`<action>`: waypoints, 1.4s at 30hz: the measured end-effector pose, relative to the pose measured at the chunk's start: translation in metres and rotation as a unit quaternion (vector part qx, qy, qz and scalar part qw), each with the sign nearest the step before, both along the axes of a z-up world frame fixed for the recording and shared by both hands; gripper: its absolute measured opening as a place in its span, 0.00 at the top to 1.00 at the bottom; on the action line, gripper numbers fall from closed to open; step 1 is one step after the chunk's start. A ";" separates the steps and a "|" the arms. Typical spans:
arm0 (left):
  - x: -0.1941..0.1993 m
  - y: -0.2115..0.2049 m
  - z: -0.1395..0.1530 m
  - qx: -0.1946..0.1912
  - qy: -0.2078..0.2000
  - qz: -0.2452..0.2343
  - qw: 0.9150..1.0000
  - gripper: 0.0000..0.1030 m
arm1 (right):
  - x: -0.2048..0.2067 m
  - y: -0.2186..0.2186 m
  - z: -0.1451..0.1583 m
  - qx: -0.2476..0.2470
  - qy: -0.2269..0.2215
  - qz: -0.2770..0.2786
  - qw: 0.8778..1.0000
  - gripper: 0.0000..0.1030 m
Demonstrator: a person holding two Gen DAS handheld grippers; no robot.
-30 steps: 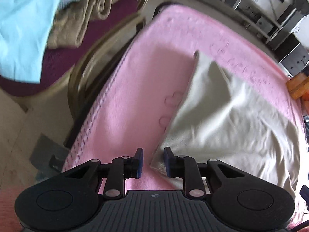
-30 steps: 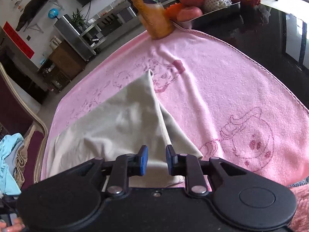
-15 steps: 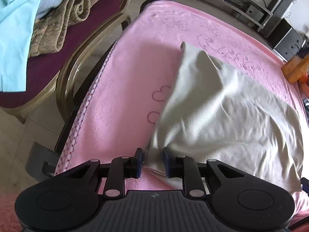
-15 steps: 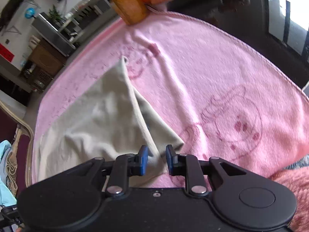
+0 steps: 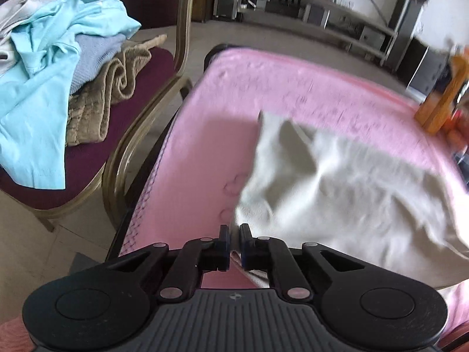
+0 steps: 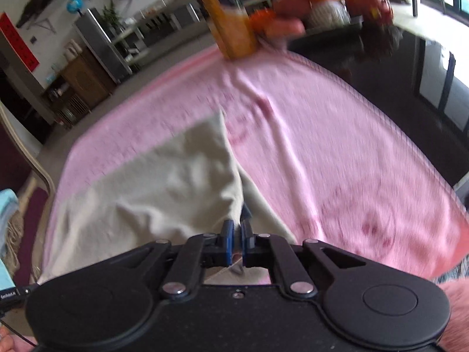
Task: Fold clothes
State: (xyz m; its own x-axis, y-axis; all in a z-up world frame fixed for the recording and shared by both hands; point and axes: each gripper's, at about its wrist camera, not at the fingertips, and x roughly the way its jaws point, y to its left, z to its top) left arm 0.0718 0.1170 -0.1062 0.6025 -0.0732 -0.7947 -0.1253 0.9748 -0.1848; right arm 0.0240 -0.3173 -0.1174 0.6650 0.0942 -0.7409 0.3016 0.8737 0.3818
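A beige garment (image 5: 337, 187) lies on a pink towel (image 5: 205, 152) that covers the table. My left gripper (image 5: 233, 231) is shut on the garment's near left corner, and the cloth rises from the towel toward the fingers. In the right wrist view the same beige garment (image 6: 164, 187) spreads to the left, with a fold running up its right side. My right gripper (image 6: 236, 227) is shut on its near right corner, over the pink towel (image 6: 322, 152). Both views are blurred by motion.
A chair (image 5: 140, 135) with a maroon seat stands left of the table, piled with a light blue shirt (image 5: 38, 94) and tan knitwear (image 5: 99, 96). An orange bottle (image 6: 228, 14) and a tray of fruit (image 6: 316, 11) stand at the far right of the table, whose dark top (image 6: 395, 82) shows beyond the towel.
Both grippers have closed on the garment's near corners and lifted them. The cloth now bunches up toward the fingers, and both views have tilted up.
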 end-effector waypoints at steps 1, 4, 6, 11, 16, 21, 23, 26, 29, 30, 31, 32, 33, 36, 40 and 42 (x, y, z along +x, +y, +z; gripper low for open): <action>0.001 0.006 0.006 -0.024 -0.002 0.007 1.000 0.94 | 0.001 -0.003 0.010 0.003 -0.010 -0.003 1.000 0.95; 0.008 0.016 0.010 -0.067 -0.003 0.023 0.997 0.96 | 0.003 -0.015 0.035 0.011 -0.031 -0.014 0.999 0.95; 0.011 0.015 0.001 -0.051 0.010 0.023 0.998 0.96 | 0.004 -0.022 0.034 0.019 -0.018 -0.008 1.000 0.95; 0.018 -0.007 -0.033 0.024 0.065 0.006 0.998 0.96 | 0.005 -0.009 -0.026 -0.004 0.084 0.017 0.996 0.95; 0.020 -0.023 -0.044 0.072 0.076 -0.012 0.994 0.99 | 0.007 0.012 -0.037 -0.069 0.096 0.038 0.992 0.95; 0.013 0.003 -0.020 0.001 0.046 0.014 0.999 1.00 | 0.002 -0.002 -0.020 -0.020 0.067 0.018 0.997 0.95; 0.007 0.013 -0.007 -0.017 0.027 0.019 0.999 1.00 | -0.002 -0.011 -0.010 0.010 0.050 0.009 0.999 0.95; 0.003 0.013 0.003 -0.010 0.014 0.019 1.000 0.99 | -0.002 -0.014 -0.004 0.021 0.045 0.011 0.999 0.95; 0.006 0.016 -0.016 -0.024 0.051 0.015 0.998 0.87 | 0.004 -0.008 -0.022 0.027 0.061 0.022 0.998 0.94; 0.007 0.016 -0.025 -0.029 0.061 0.013 0.998 0.86 | 0.005 -0.006 -0.029 0.035 0.064 0.025 0.997 0.93; 0.008 0.015 -0.031 -0.027 0.070 0.015 0.997 0.86 | 0.005 -0.005 -0.034 0.042 0.066 0.024 0.997 0.93; 0.010 0.015 -0.035 -0.025 0.077 0.017 0.997 0.87 | 0.005 -0.005 -0.039 0.046 0.069 0.022 0.996 0.93; 0.011 0.015 -0.039 -0.023 0.085 0.019 0.996 0.87 | 0.004 -0.004 -0.043 0.050 0.071 0.020 0.996 0.92; 0.014 0.011 -0.038 -0.032 0.078 0.006 0.996 0.86 | 0.003 -0.004 -0.044 0.054 0.070 0.021 0.996 0.91; 0.019 0.000 -0.046 0.002 0.091 -0.005 0.996 0.86 | 0.002 -0.005 -0.046 0.053 0.071 0.021 0.996 0.91; 0.017 -0.004 -0.044 0.016 0.082 -0.011 0.996 0.86 | 0.002 -0.004 -0.047 0.050 0.071 0.024 0.996 0.91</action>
State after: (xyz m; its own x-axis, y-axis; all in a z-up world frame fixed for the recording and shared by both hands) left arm 0.0888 0.1129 -0.1502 0.4635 -0.0568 -0.8843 -0.1306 0.9827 -0.1315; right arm 0.0257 -0.3217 -0.1639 0.5470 0.2013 -0.8126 0.3181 0.8479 0.4242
